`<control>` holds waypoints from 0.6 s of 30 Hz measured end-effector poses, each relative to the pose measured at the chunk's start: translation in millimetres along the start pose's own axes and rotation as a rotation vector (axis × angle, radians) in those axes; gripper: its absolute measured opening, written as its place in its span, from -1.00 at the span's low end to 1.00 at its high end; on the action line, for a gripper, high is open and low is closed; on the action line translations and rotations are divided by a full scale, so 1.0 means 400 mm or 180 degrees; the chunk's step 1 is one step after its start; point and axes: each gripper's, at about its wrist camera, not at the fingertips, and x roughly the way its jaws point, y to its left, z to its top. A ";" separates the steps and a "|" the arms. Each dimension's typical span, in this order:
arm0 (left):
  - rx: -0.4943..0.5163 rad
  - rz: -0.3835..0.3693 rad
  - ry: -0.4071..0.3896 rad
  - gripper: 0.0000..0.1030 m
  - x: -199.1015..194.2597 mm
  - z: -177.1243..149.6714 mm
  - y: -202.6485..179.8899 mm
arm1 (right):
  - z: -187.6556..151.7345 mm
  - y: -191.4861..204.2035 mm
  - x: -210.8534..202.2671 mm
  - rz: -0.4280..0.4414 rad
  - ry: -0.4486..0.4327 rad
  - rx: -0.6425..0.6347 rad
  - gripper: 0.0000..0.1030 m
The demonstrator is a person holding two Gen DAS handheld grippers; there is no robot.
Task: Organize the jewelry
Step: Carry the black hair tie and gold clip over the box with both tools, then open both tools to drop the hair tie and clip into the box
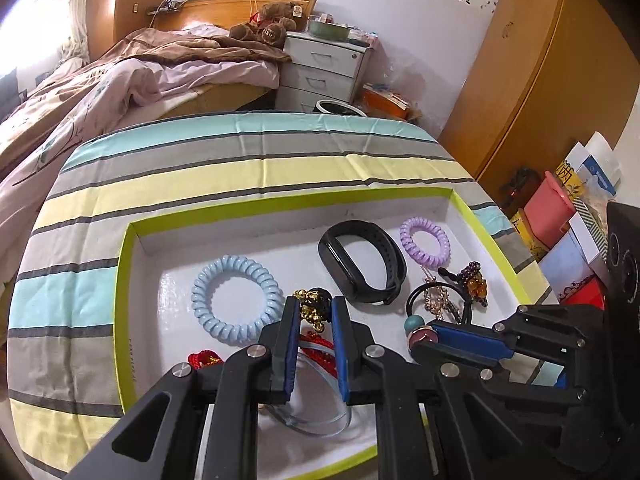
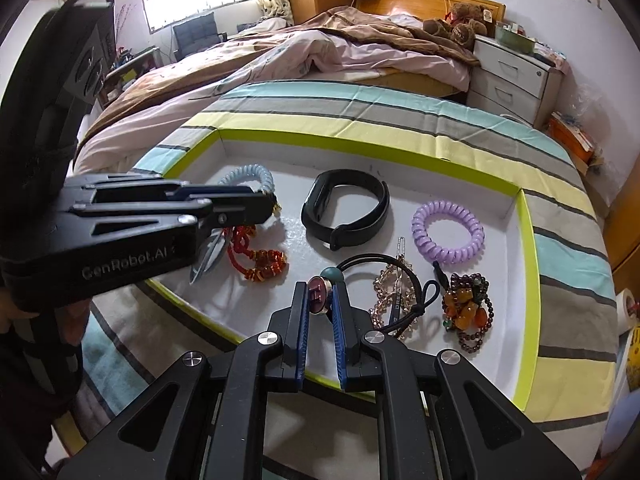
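Gripping a gold charm (image 1: 311,305) left and a round bead (image 2: 319,294) right, both grippers should lift slowly inside the tray (image 1: 124,280).

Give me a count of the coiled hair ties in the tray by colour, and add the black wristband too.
Blue coiled hair tie: 1
Purple coiled hair tie: 1
Black wristband: 1
Total: 3
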 end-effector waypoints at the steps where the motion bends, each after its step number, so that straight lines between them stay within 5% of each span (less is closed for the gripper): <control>1: -0.0005 0.0012 0.0012 -0.70 0.002 0.000 0.000 | 0.000 -0.001 0.000 0.0006 0.0001 0.0000 -0.78; 18: 0.0021 0.0051 -0.0050 -0.65 -0.023 -0.001 -0.007 | -0.001 0.003 -0.010 -0.0060 -0.0045 0.0002 -0.69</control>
